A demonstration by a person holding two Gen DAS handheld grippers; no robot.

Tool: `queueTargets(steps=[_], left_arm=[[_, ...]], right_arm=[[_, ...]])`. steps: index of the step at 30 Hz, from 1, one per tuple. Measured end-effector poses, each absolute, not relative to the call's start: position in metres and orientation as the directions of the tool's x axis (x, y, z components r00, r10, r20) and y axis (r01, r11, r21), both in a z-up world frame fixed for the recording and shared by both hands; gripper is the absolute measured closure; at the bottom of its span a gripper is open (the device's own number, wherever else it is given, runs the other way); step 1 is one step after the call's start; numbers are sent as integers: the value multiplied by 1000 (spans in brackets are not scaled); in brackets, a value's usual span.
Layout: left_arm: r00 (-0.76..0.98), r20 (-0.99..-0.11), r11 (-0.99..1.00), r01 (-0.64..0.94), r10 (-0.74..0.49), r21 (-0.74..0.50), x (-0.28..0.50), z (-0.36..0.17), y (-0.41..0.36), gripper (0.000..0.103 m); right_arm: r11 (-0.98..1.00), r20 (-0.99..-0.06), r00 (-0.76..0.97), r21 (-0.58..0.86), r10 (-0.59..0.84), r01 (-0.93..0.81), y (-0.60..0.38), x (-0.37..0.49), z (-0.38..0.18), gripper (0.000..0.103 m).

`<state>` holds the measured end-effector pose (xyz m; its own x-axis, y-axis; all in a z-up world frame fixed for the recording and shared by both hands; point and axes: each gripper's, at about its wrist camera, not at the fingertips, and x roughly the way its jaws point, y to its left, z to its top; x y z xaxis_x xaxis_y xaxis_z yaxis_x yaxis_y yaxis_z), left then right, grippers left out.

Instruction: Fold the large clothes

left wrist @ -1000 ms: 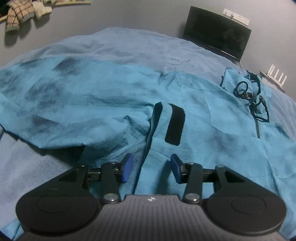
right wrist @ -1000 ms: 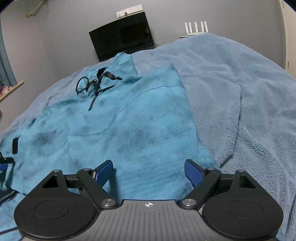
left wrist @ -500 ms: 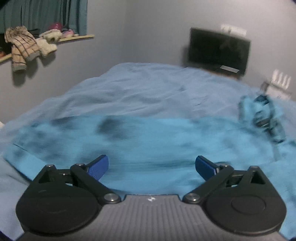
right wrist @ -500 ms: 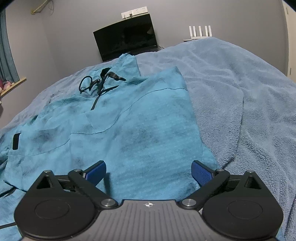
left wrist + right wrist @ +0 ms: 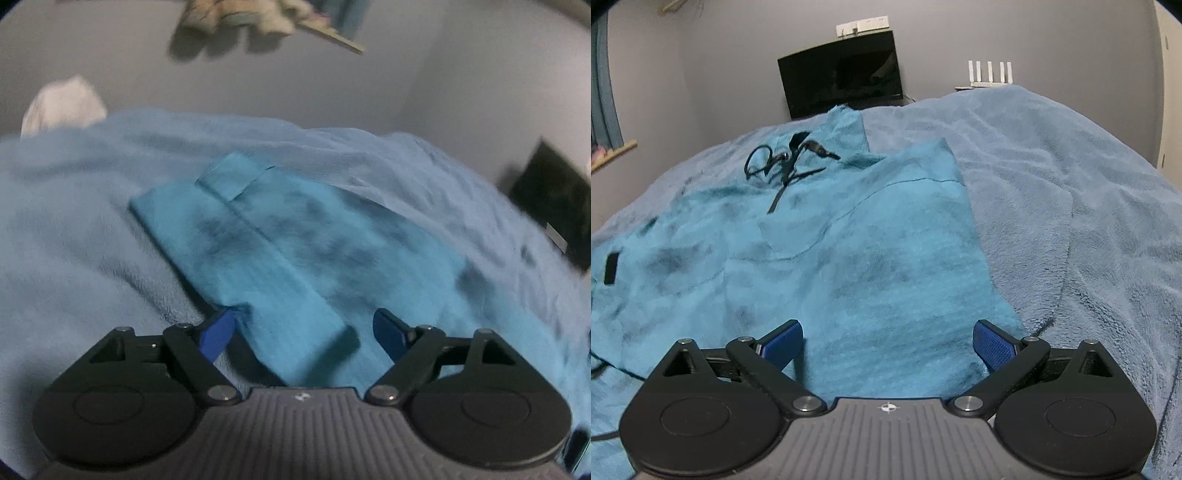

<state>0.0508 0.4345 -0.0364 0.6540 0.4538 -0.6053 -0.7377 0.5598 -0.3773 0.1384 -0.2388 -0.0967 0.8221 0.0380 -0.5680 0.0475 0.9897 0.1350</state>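
Note:
A large turquoise garment (image 5: pixel 827 266) with dark smudges lies spread on a blue blanket (image 5: pixel 1071 192); black drawstrings (image 5: pixel 783 162) lie near its collar at the far end. In the left wrist view a long sleeve (image 5: pixel 258 258) of it stretches away, its cuff at the far end. My left gripper (image 5: pixel 303 334) hovers over the sleeve's near part with its jaws closing; cloth lies between the blue pads, which do not press on it. My right gripper (image 5: pixel 888 341) stands wide open over the garment's near hem, holding nothing.
A black monitor (image 5: pixel 842 83) and a white router (image 5: pixel 990 74) stand at the wall beyond the bed. A white pillow (image 5: pixel 62 107) lies at the far left in the left wrist view, with clothes (image 5: pixel 236 18) on a shelf above. The blanket (image 5: pixel 74 240) spreads all around.
My left gripper swung left from the black-strapped cuff area to the outstretched sleeve, opening wide and then narrowing. The right gripper opened a little wider and stayed in place.

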Motion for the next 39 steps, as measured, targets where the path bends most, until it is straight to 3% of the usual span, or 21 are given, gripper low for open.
queueTargets(steps=[4, 11, 15, 17, 22, 28, 32, 37, 38, 39], left_arm=[[699, -578, 527, -707, 421, -471, 45, -58, 453, 28], [791, -472, 527, -612, 390, -589, 25, -62, 455, 87], [822, -411, 600, -570, 395, -562, 23, -40, 440, 103], [849, -360, 701, -524, 386, -483, 31, -17, 419, 103], [954, -187, 840, -294, 233, -455, 54, 38, 351, 103], [995, -70, 953, 51, -75, -298, 85, 90, 220, 103], [957, -101, 942, 244, -273, -229, 105, 87, 133, 103], [873, -242, 898, 371, -424, -235, 132, 45, 52, 103], [858, -288, 898, 361, -426, -253, 136, 32, 40, 101], [840, -341, 901, 349, -422, -258, 138, 20, 28, 92]], right_arm=[[996, -577, 817, 85, 20, 35, -229, 142, -100, 3], [1000, -583, 813, 15, -5, 17, -213, 144, -105, 3], [1000, -578, 816, 13, -2, 12, -213, 143, -104, 3], [1000, -577, 817, 16, 1, 11, -215, 143, -104, 3], [1000, -574, 819, 17, 5, 6, -215, 143, -105, 3], [1000, -572, 820, 15, 7, 2, -213, 142, -105, 3], [1000, -570, 822, 11, 8, -2, -212, 142, -106, 3], [1000, -564, 826, 9, 8, -4, -213, 139, -107, 3], [1000, -561, 828, 9, 8, -3, -213, 138, -107, 3], [1000, -559, 829, 9, 7, -3, -213, 138, -107, 3]])
